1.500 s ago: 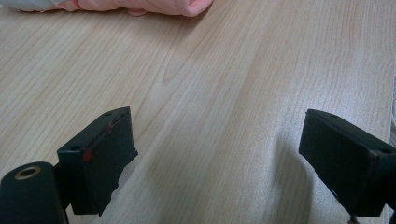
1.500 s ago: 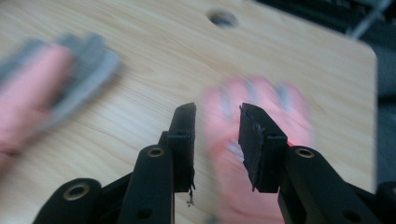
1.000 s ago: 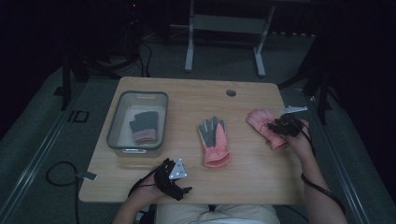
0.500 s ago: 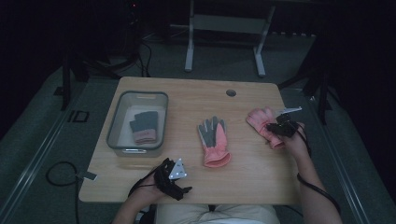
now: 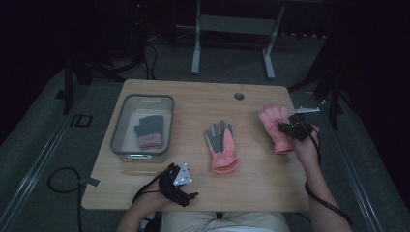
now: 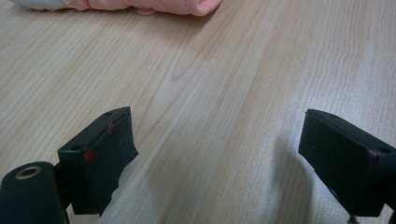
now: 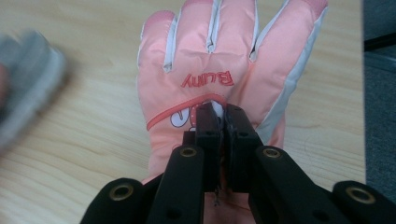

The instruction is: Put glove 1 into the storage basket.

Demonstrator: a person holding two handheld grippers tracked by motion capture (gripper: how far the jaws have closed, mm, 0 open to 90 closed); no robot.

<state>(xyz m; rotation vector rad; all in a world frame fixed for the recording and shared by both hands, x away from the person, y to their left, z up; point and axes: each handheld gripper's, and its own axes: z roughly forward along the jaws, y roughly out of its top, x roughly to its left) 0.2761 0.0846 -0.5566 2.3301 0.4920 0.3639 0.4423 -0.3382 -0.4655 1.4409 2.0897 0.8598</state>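
Observation:
A pink glove [image 5: 273, 126] lies back-up at the table's right side, its fingers pointing away from me. My right gripper [image 5: 291, 129] is shut on its back near the cuff; the right gripper view shows the jaws pinching the fabric of the glove [image 7: 224, 60] at the gripper [image 7: 223, 114]. A second pink glove [image 5: 221, 147] with a grey palm lies in the middle of the table. My left gripper [image 5: 186, 189] rests open near the front edge, and between its jaws [image 6: 215, 154] there is bare wood. The middle glove's cuff [image 6: 159, 5] lies just beyond it.
A clear bin [image 5: 121, 130] stands at the left of the wooden table [image 5: 193, 101] with a grey and pink glove [image 5: 149, 131] inside. A cable hole [image 5: 239, 95] sits near the back edge. Dark floor with cables surrounds the table.
My right gripper has shifted a little left over the pink glove at the right. The left gripper has stayed in place.

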